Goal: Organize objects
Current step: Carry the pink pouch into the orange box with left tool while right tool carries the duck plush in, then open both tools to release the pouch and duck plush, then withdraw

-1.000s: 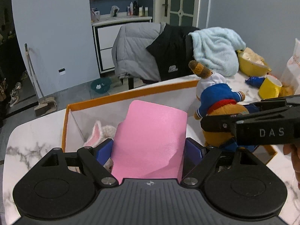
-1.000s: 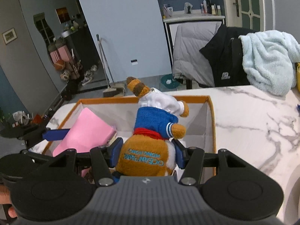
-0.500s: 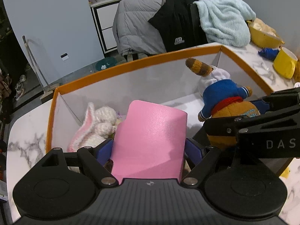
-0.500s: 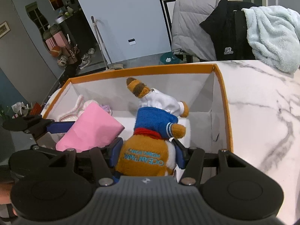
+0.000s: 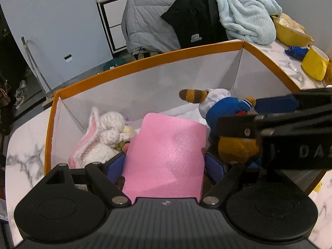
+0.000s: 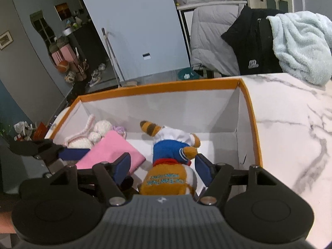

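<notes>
An orange-rimmed white box (image 5: 145, 62) (image 6: 157, 86) stands on the marble table. My left gripper (image 5: 165, 162) is low inside it, shut on a flat pink pouch (image 5: 166, 149) (image 6: 112, 151). My right gripper (image 6: 164, 167) is beside it on the right. Its jaws are opening, and its blue pads stand clear of both sides of the brown plush toy in a blue jacket (image 6: 172, 155) (image 5: 226, 108). The toy rests in the box between them. A white and pink bunny plush (image 5: 103, 132) (image 6: 91, 137) lies in the box's left end.
A yellow mug (image 5: 314, 66), a blue wrapper (image 5: 295, 51) and a yellow bowl (image 5: 290, 33) sit on the table right of the box. Beyond it, a light-blue blanket (image 5: 247, 18) and jackets (image 5: 166, 27) hang over chairs. Bare marble table (image 6: 290, 124) lies to the right.
Both grippers have sunk into the box with their loads. The right gripper's jaws have widened off the plush toy, which now sits lower and free between them.
</notes>
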